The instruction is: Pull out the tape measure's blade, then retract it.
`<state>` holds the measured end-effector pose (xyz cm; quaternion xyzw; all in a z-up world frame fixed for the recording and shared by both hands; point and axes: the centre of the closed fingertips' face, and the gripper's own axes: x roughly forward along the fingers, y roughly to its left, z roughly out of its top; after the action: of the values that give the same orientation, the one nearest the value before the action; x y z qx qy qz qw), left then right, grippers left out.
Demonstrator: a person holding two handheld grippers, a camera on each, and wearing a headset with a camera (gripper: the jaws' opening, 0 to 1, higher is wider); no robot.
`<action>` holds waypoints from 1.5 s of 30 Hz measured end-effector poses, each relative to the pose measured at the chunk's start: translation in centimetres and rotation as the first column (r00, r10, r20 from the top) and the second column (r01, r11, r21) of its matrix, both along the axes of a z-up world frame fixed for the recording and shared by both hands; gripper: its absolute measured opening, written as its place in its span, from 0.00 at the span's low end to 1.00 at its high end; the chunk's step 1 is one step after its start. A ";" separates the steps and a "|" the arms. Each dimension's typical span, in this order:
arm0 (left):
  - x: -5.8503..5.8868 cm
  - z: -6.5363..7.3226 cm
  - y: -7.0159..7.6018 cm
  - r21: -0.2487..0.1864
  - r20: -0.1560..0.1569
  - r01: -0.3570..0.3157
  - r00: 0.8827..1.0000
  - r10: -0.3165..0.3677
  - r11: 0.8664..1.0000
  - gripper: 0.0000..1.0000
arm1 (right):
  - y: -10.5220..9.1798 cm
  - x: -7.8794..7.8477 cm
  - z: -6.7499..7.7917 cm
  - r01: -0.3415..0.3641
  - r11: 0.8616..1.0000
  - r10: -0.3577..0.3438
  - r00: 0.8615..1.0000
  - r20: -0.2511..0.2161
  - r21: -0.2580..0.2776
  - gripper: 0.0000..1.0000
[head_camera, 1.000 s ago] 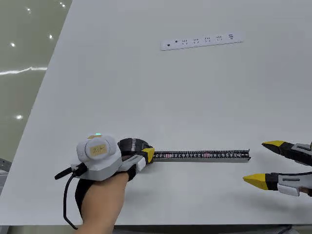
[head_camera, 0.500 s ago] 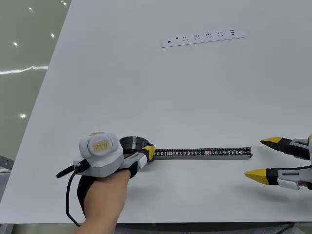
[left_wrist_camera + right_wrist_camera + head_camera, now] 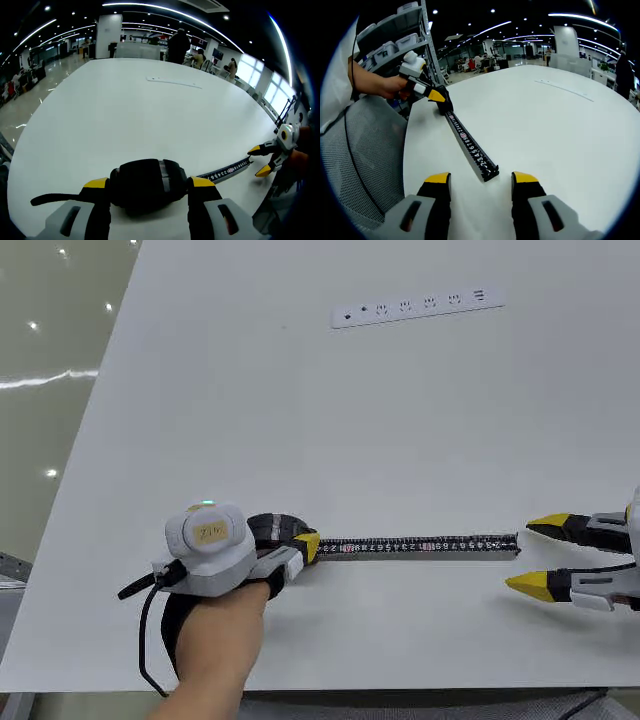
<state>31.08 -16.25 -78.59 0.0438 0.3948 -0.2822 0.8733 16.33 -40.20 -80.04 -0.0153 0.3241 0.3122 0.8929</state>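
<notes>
The black tape measure point(image 3: 272, 532) lies near the table's front left edge, and my left gripper point(image 3: 296, 546) is shut on its case point(image 3: 147, 182). Its blade point(image 3: 415, 545) is pulled out to the right, flat on the white table point(image 3: 330, 420), with the numbers facing up. My right gripper point(image 3: 522, 554) stands open just past the blade's end hook point(image 3: 514, 545). In the right gripper view the hook point(image 3: 490, 172) sits just ahead of the two yellow tips of my right gripper point(image 3: 481, 179), touching neither. The blade point(image 3: 465, 140) runs back to the left gripper point(image 3: 427, 90).
A white power strip point(image 3: 415, 308) lies at the far side of the table. The table's left edge point(image 3: 90, 440) drops to a shiny floor. A grey mesh chair point(image 3: 365, 150) stands by the near edge. People stand far behind the table point(image 3: 177, 45).
My right gripper has come a little closer to the blade's end hook and its jaws have narrowed slightly. The left gripper keeps hold of the case. The head camera has shifted.
</notes>
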 end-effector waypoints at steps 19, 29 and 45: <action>0.0 0.0 0.0 0.003 -0.003 0.002 1.000 -0.002 1.000 0.59 | 0.1 1.0 -0.9 -0.073 0.997 0.074 0.997 0.033 -0.030 0.30; 0.0 0.0 0.0 0.001 -0.003 0.002 1.000 -0.002 1.000 0.59 | -0.1 1.4 -0.9 -0.095 0.994 0.097 0.994 0.057 -0.046 0.17; 0.0 0.0 0.0 0.004 -0.007 0.003 1.000 -0.003 1.000 0.59 | 0.2 1.4 -0.9 -0.144 0.987 0.150 0.986 0.079 -0.077 0.14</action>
<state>31.07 -16.26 -78.63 0.0449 0.3983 -0.2827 0.8714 17.68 -40.01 -80.97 -0.0839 0.2946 0.3646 0.8793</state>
